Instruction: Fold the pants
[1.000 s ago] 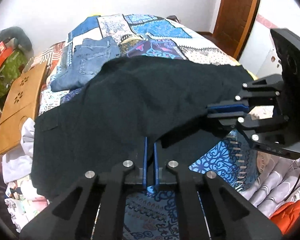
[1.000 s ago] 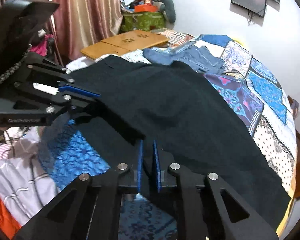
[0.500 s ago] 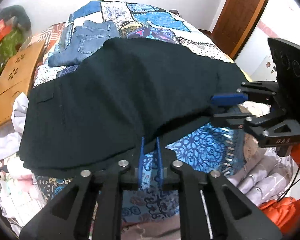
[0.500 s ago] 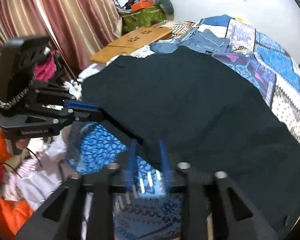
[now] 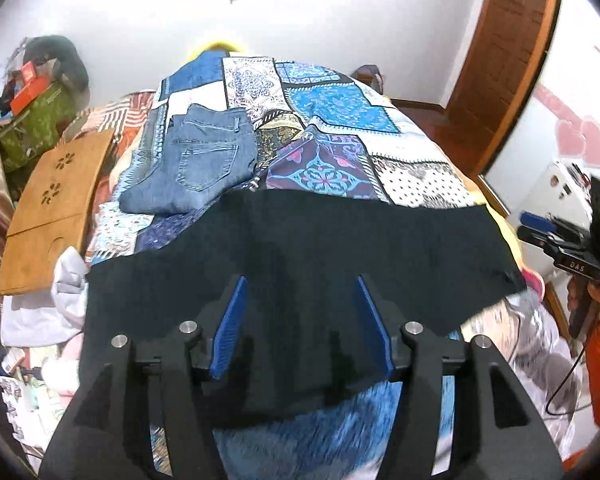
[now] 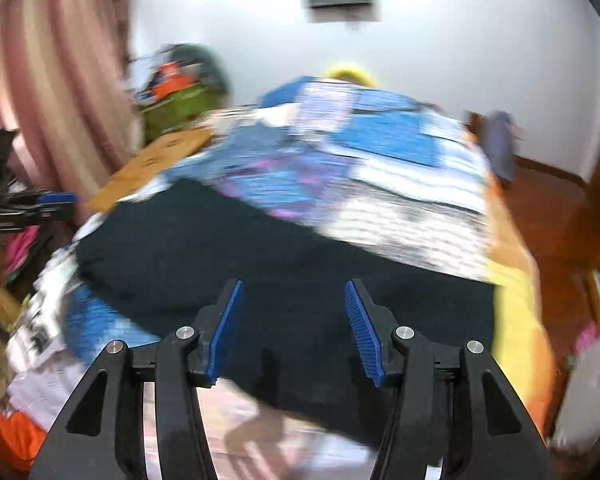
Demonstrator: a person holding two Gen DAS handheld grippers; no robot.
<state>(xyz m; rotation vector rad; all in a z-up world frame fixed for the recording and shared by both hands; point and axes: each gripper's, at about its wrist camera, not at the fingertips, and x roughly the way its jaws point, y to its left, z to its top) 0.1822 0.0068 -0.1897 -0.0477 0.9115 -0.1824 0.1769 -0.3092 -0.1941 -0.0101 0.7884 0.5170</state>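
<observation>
Jaws just opening: left gripper [image 5: 300, 320] and right gripper [image 6: 294, 324] both apart, empty, above black pants [image 5: 300, 248] flat on quilt [image 5: 332, 108].

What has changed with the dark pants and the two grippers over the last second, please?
Both grippers, left gripper and right gripper, have just been opening and let go of the black pants, which now lie flat on the bed. The folded jeans stayed put.

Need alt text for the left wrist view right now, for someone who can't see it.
Open left gripper above black pants spread across a patchwork bedspread. Folded blue jeans lie beyond; the right gripper is at the right edge.
</observation>
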